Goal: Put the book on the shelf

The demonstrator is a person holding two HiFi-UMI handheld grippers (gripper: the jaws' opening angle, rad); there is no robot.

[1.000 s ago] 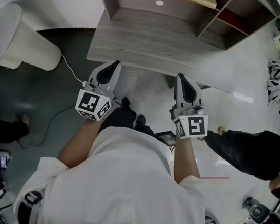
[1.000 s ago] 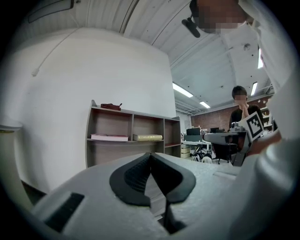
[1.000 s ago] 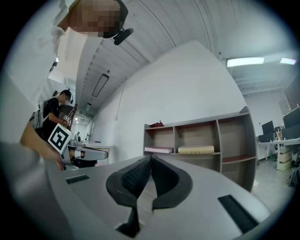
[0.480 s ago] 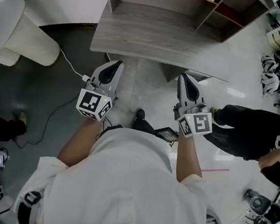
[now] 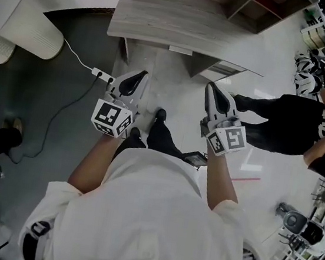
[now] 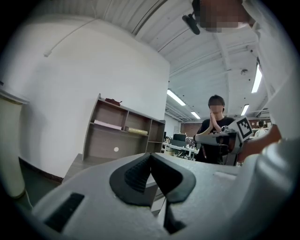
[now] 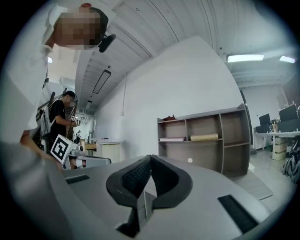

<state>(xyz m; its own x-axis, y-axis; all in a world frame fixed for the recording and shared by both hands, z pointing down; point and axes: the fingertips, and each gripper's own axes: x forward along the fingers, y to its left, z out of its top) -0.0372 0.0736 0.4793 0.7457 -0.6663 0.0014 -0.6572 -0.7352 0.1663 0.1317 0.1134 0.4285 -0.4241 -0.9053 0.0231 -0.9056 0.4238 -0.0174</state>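
Observation:
A wooden shelf unit (image 7: 206, 140) stands against the white wall, with a grey wooden desk top (image 5: 181, 31) in front of it. In its upper compartments lie a pink book (image 7: 172, 139) and a tan book (image 7: 204, 137); the left gripper view shows the same pink book (image 6: 107, 124) and tan book (image 6: 136, 131). My left gripper (image 5: 141, 76) and right gripper (image 5: 211, 86) hang side by side over the floor, short of the desk. Both are shut with nothing between their jaws. The dark pads meet at the tip of the left gripper (image 6: 150, 154) and of the right gripper (image 7: 150, 157).
A cream ribbed cylinder (image 5: 22, 24) stands at the left on dark floor. A white power strip (image 5: 101, 75) with its cable lies near the desk leg. A person in black (image 5: 294, 123) stands at the right. Cluttered gear (image 5: 313, 69) fills the far right.
The desk and shelf have slid toward the top of the head view, so they are farther from me. Both grippers stay shut and keep their places in front of me.

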